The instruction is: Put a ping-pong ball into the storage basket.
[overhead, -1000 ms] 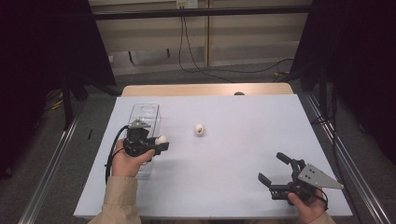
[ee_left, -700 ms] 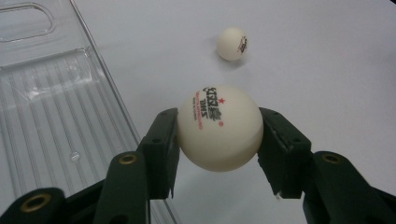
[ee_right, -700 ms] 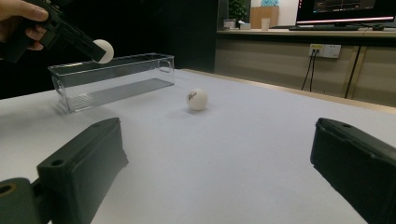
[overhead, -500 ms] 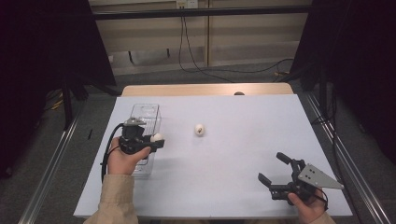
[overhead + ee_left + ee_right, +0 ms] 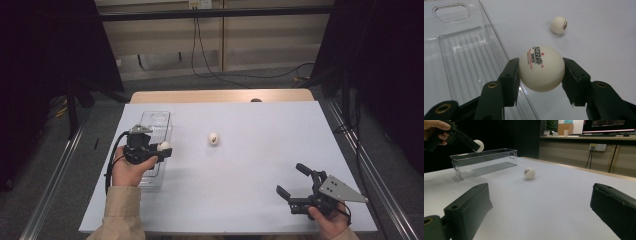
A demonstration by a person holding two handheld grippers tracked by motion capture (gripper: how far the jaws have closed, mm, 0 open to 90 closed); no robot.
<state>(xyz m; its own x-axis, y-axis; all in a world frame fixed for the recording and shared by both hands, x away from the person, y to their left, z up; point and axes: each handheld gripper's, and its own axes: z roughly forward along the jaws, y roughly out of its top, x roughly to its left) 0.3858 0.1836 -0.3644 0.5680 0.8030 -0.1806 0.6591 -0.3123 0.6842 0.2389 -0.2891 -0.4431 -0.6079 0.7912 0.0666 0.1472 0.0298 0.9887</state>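
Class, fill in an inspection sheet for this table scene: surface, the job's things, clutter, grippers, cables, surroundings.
Surface: white table, bare around the things.
Job's things: one ping-pong ball clamped in the left gripper, raised at the clear bin's rim; second ball lying on the table, apart from the bin.
Clutter: nothing seen.
Grippers: left shut on the ball; right gripper open, holding nothing, near the table's front edge.
Cables: black cable trailing from the left gripper; wall cables beyond.
Surroundings: dark curtains, wall sockets.

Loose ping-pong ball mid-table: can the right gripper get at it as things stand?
Probably yes. The right gripper is open and empty, and only bare white table lies between it and the loose ping-pong ball. The clear bin stands off to one side.
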